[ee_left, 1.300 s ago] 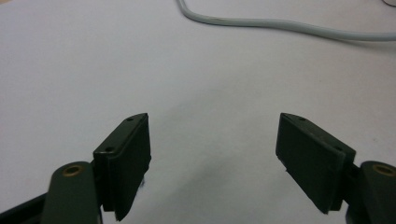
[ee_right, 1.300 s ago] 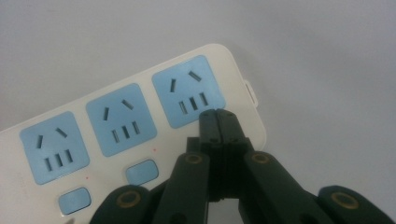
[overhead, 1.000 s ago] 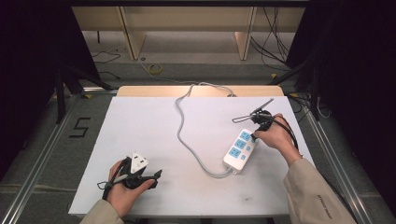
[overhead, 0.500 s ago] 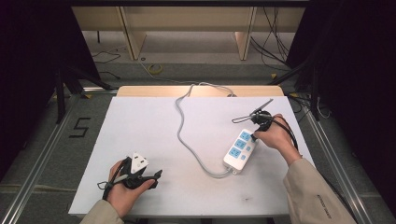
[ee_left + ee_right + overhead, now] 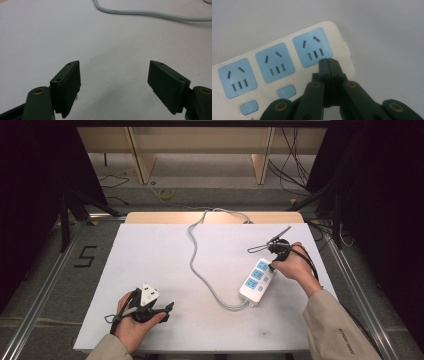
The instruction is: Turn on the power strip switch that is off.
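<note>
A white power strip (image 5: pixel 256 281) with three blue sockets and blue buttons lies at the table's right. Its grey cable (image 5: pixel 192 255) curves away toward the far edge. My right gripper (image 5: pixel 271 266) is shut, and its tips rest on the strip's far end. In the right gripper view the closed jaws (image 5: pixel 328 60) touch the power strip (image 5: pixel 274 67) just below the end socket, where they cover the spot beside the two visible buttons. My left gripper (image 5: pixel 165 311) sits near the front left edge. It stands open (image 5: pixel 117 75) over bare table, with the cable (image 5: pixel 150 13) farther off.
The white tabletop (image 5: pixel 150 260) has free room across its left and middle. A wooden board (image 5: pixel 165 217) edges the far side. Metal rails (image 5: pixel 50 270) run along both sides, and dark curtains stand beyond them.
</note>
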{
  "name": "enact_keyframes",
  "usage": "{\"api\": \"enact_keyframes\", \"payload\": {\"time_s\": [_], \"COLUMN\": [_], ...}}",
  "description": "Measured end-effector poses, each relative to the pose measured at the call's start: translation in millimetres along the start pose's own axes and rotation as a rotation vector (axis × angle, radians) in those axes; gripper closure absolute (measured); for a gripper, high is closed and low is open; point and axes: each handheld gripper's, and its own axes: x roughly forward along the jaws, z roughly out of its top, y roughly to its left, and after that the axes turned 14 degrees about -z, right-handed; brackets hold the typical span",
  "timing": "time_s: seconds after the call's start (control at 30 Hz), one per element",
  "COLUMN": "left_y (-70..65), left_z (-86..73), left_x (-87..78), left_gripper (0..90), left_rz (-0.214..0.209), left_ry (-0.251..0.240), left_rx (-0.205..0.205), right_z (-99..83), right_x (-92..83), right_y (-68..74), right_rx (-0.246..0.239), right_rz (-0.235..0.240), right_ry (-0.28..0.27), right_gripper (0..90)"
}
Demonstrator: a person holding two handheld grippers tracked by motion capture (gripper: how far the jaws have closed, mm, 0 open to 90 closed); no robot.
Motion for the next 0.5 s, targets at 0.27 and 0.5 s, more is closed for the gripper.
{"api": "enact_keyframes", "payload": {"time_s": [0.27,0.5], "left_y": [-0.2,-0.2], "left_z": [0.1,0.0], "left_x": [0.1,0.1], "left_gripper": [26.3,26.3], "left_rz": [0.000,0.001], "left_ry": [0.000,0.000], "left_rx": [0.001,0.000], "right_z": [0.1,0.2], "right_x": [-0.1,-0.2], "right_y": [1.8,2.9], "right_rx": [-0.004,-0.009], "right_rz": [-0.011,-0.018], "right_ry": [0.001,0.001], "right_gripper": [90.0,90.0]}}
